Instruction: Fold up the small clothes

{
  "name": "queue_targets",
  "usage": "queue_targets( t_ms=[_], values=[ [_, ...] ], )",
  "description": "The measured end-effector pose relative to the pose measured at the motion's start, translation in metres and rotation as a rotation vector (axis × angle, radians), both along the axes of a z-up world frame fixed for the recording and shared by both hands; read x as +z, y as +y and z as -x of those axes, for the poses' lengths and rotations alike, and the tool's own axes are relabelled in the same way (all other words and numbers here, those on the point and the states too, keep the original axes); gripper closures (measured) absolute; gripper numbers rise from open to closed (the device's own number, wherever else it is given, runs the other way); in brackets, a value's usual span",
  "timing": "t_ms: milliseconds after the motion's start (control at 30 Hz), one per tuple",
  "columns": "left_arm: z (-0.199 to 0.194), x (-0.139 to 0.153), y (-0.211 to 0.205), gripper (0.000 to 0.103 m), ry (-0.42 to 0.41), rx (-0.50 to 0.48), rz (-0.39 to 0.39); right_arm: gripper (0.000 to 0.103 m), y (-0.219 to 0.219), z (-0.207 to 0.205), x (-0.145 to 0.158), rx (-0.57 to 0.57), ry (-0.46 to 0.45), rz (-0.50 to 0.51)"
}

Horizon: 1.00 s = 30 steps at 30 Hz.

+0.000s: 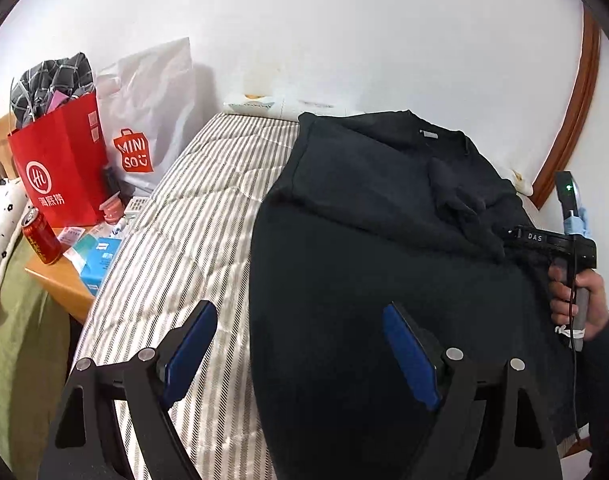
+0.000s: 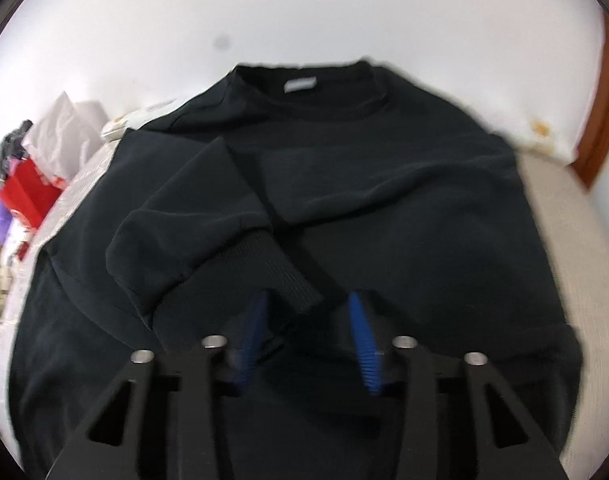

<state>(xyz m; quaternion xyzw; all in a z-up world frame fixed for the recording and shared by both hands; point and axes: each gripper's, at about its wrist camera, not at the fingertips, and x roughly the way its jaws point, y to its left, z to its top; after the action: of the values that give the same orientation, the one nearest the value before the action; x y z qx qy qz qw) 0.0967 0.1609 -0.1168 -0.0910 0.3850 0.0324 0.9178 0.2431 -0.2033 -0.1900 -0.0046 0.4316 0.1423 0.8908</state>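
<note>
Left tool [image 1: 300,344] agape, empty | right tool [image 2: 306,320] clamping cuff [image 2: 292,276] | 1 black sweatshirt [image 2: 384,208] | 2 bags [image 1: 64,176]

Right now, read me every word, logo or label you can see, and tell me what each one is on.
"MINISO": white bag.
"Ht" and "海底捞": red bag.
"DAS": right gripper.
Red can, blue box, neck tag on the black sweater: too small or blurred to read.

A sweatshirt [image 1: 364,240] lay on the bed [image 1: 192,216], centre-right of the frame; two bags [image 1: 64,168] stood at left on a nightstand [image 1: 60,280].
</note>
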Motion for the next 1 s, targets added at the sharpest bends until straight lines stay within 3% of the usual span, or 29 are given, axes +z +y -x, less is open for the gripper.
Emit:
queue_targets(
  t_ms=[100, 300, 433, 533, 567, 600, 667, 767, 1000],
  values=[
    [-0.009, -0.002, 0.003, 0.019, 0.021, 0.001, -0.005, 0.094, 0.006, -0.005, 0.000, 0.014, 0.000, -0.016],
    [-0.036, -0.001, -0.007, 0.019, 0.033, -0.013, -0.014, 0.094, 0.057, -0.007, 0.023, 0.109, -0.034, -0.104],
    [-0.051, 0.004, -0.019, 0.019, 0.031, -0.021, -0.022, 0.094, 0.100, -0.017, 0.020, 0.136, -0.051, -0.113],
    [-0.060, 0.010, -0.026, 0.019, 0.022, -0.027, -0.030, 0.087, 0.114, -0.022, 0.015, 0.164, 0.009, -0.151],
    [-0.064, 0.013, -0.029, 0.019, 0.014, -0.035, -0.030, 0.080, 0.112, -0.020, 0.019, 0.195, 0.011, -0.157],
    [-0.066, 0.014, -0.032, 0.019, 0.011, -0.039, -0.029, 0.074, 0.109, -0.017, 0.024, 0.219, -0.001, -0.164],
    [-0.075, 0.014, -0.041, 0.019, 0.011, -0.057, -0.028, 0.050, 0.090, -0.006, 0.038, 0.220, -0.058, -0.168],
    [-0.091, 0.011, -0.061, 0.019, 0.022, -0.093, -0.030, 0.049, 0.043, 0.013, 0.054, 0.165, -0.132, -0.137],
    [-0.126, 0.005, -0.129, 0.019, 0.023, -0.208, -0.102, 0.049, -0.067, 0.046, 0.054, -0.050, -0.185, 0.049]
  ],
)
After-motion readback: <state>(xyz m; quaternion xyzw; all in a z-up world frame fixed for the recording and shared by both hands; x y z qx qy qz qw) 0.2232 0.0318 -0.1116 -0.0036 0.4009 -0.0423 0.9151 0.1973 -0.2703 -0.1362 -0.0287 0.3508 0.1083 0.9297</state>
